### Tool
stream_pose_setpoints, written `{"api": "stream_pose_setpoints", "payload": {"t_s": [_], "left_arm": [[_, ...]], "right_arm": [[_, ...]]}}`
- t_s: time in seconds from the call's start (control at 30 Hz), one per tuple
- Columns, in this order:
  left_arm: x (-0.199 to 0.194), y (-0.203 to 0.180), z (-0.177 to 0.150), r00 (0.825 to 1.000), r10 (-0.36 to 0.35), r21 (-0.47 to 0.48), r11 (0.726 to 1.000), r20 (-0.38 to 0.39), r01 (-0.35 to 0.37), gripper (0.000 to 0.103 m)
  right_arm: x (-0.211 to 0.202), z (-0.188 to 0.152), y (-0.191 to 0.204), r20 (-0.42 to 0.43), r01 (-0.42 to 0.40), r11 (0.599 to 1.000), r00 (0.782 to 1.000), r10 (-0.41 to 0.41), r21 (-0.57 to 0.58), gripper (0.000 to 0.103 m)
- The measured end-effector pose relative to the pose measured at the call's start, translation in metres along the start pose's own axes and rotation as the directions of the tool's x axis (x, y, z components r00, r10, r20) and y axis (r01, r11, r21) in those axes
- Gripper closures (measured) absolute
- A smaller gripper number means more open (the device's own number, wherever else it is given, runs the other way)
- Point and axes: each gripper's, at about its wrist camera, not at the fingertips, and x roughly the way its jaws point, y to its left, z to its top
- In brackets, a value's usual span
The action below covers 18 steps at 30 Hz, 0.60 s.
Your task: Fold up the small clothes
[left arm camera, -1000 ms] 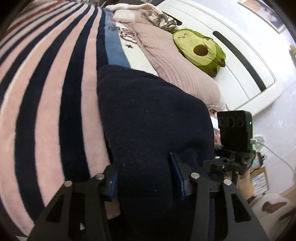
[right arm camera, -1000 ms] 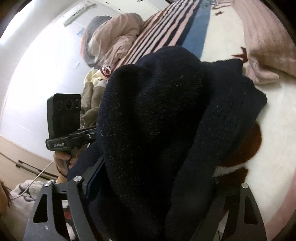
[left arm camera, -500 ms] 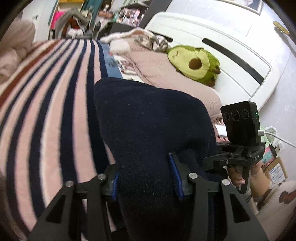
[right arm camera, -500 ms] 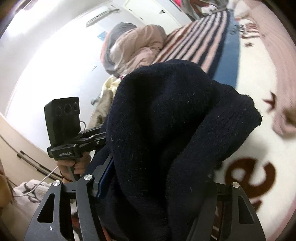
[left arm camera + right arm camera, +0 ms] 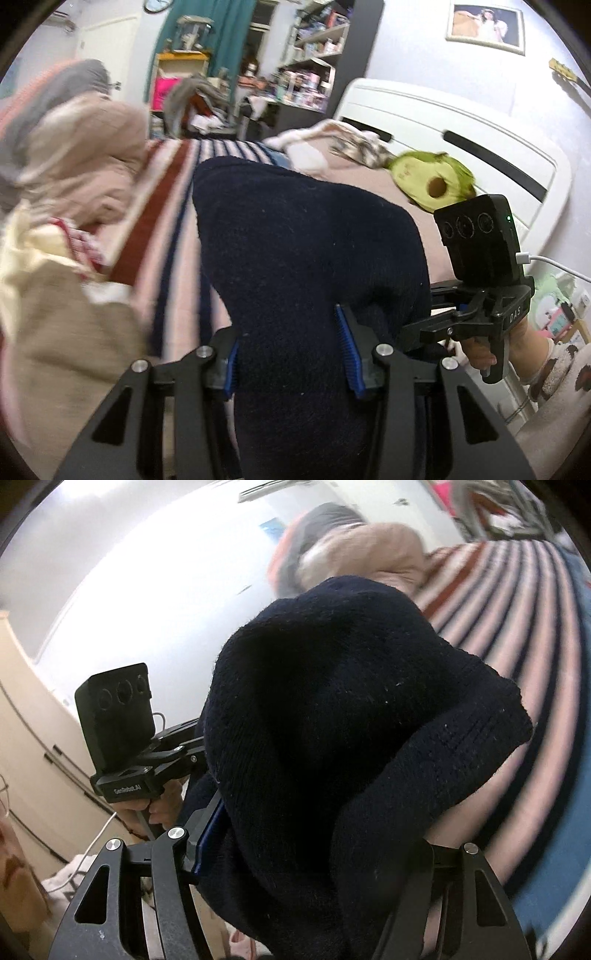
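Observation:
A dark navy knit garment (image 5: 306, 258) fills the middle of both views and hangs bunched above the striped blanket (image 5: 173, 221). My left gripper (image 5: 291, 354) is shut on one edge of it, cloth bulging between the blue pads. My right gripper (image 5: 314, 849) is shut on another edge, the garment (image 5: 332, 720) draped over and hiding its fingertips. Each gripper shows in the other's view, the right one (image 5: 476, 266) and the left one (image 5: 122, 738), held close side by side.
A green avocado plush (image 5: 432, 184) lies on pink bedding by the white headboard (image 5: 461, 140). A heap of pink and grey bedding (image 5: 74, 147) and cream clothes (image 5: 44, 266) lie left. Cluttered shelves (image 5: 295, 55) stand behind. A white wall (image 5: 166, 572) shows in the right wrist view.
Both grippers have lifted and tilted upward with the garment held in them; the room, shelves and wall have come into view and the bed surface has dropped lower.

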Motion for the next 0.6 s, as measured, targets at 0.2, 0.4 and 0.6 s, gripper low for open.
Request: {"api": "stream_pose_setpoints", "payload": {"t_s": [0.2, 0.4, 0.6], "left_arm": [[-0.062, 0.068, 0.019, 0.989, 0.147, -0.012, 0.989, -0.008, -0.147, 0.062], [-0.097, 0.138, 0.015, 0.970, 0.239, -0.066, 0.968, -0.033, -0.241, 0.062], [-0.082, 0.212, -0.010, 0.969, 0.230, -0.174, 0.954, -0.091, -0.243, 0.061]], "right_arm": [[0.076, 0.053, 0.045, -0.041, -0.105, 0.992, 0.994, 0.102, -0.077, 0.043], [0.148, 0.088, 0.075, -0.106, -0.174, 0.980, 0.981, 0.164, -0.097, 0.043], [0.211, 0.100, 0.071, -0.178, -0.193, 0.979, 0.968, 0.179, -0.067, 0.043]]}}
